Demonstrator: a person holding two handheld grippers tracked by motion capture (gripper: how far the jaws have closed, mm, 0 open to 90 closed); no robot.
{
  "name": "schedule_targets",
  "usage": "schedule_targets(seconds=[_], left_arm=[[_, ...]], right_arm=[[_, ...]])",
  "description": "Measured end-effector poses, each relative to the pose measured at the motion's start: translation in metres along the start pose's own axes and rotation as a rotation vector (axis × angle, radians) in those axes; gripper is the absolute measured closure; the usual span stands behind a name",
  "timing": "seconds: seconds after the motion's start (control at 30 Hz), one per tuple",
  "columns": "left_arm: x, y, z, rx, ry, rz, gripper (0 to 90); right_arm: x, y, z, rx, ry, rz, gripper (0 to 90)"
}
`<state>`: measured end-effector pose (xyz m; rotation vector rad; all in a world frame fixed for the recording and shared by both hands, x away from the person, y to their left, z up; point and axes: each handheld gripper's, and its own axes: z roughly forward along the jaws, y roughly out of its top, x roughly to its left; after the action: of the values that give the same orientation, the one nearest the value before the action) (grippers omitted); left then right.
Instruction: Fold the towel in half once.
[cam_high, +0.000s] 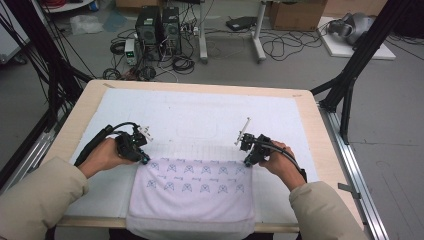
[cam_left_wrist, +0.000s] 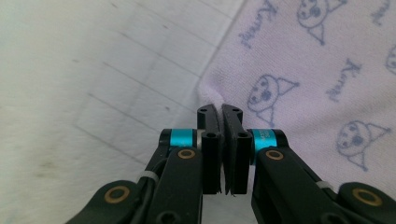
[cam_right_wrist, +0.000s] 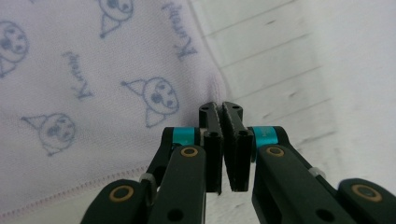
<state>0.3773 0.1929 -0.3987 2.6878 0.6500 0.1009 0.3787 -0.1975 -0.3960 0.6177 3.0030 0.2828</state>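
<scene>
Towel (cam_high: 192, 192) edge, white mat (cam_high: 200, 117) beyond

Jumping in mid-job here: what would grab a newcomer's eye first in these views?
First, the pale towel printed with small cartoon faces, spread at the near edge of the white mat and hanging over the table's front. Next, the two black tools at its far corners: the left tool and the right tool, each with jaws closed at a corner of the cloth. Beyond the table, cables and computer towers clutter the floor.
</scene>
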Motion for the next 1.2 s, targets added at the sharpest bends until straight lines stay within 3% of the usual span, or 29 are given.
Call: schedule_targets(seconds=[0.13,0.3,0.53,0.77,0.87,0.93,1.03,1.13,1.2], left_arm=[[0.005,0.005,-0.011,-0.027,0.041,-0.005,86.8],[0.014,0.016,-0.025,-0.067,0.11,-0.011,86.9],[0.043,0.042,-0.042,-0.102,0.179,-0.038,86.9],[0.075,0.07,-0.052,-0.113,0.243,-0.05,87.0],[0.087,0.077,-0.051,-0.114,0.262,-0.067,86.9],[0.092,0.078,-0.045,-0.124,0.258,-0.082,86.9],[0.097,0.075,-0.03,-0.091,0.226,-0.058,85.9],[0.096,0.07,-0.02,-0.142,0.241,-0.047,73.3],[0.095,0.064,-0.017,-0.168,0.206,-0.022,66.4]], right_arm=[[0.0,0.0,-0.009,-0.029,-0.071,-0.004,87.8],[-0.011,0.002,-0.025,-0.09,-0.168,0.012,87.8],[-0.035,0.01,-0.041,-0.159,-0.262,0.078,87.8],[-0.061,0.025,-0.061,-0.189,-0.336,0.121,87.7],[-0.073,0.031,-0.071,-0.233,-0.374,0.143,87.8],[-0.078,0.037,-0.073,-0.227,-0.409,0.144,87.7],[-0.083,0.042,-0.062,-0.201,-0.365,0.151,85.9],[-0.083,0.04,-0.047,-0.17,-0.297,0.126,75.2],[-0.084,0.037,-0.043,-0.173,-0.275,0.13,63.1]])
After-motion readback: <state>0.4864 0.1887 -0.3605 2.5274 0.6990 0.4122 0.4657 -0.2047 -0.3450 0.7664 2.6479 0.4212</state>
